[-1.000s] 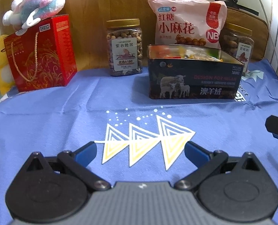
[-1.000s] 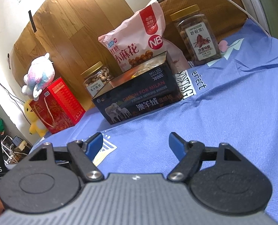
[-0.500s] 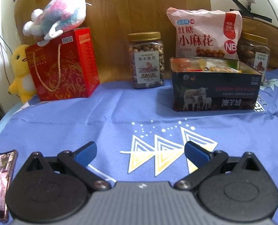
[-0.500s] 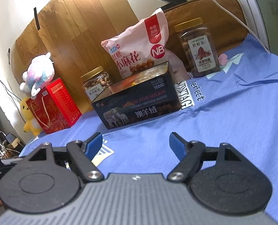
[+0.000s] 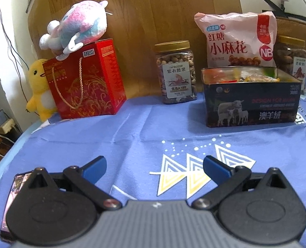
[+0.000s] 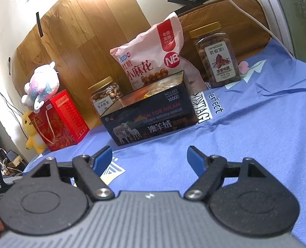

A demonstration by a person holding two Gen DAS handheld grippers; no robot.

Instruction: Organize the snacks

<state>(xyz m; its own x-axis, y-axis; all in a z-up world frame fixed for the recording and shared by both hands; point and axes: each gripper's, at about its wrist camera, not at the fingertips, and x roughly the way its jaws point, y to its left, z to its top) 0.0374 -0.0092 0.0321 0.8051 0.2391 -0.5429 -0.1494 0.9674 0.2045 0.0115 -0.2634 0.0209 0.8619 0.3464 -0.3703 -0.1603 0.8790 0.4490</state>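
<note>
Holding both claws empty over worktop's near edge: left claw [image 5: 154, 166] apart, right claw [image 6: 150, 158] opening. Snacks sit in dark tin [image 5: 250, 101] at far edge; loose packets none, I judge sorting nearly done.

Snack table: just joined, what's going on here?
Nothing is being handled at this moment. Both handheld grippers hover over the blue cloth, empty: the left gripper is open, and the right gripper has its jaws opening with nothing between them. Ahead sits the open dark tin, already holding wrapped snacks. Behind it stand the pink snack bag and two nut jars, one left of the tin, one right. The red gift box with a plush toy on top stands further left.
</note>
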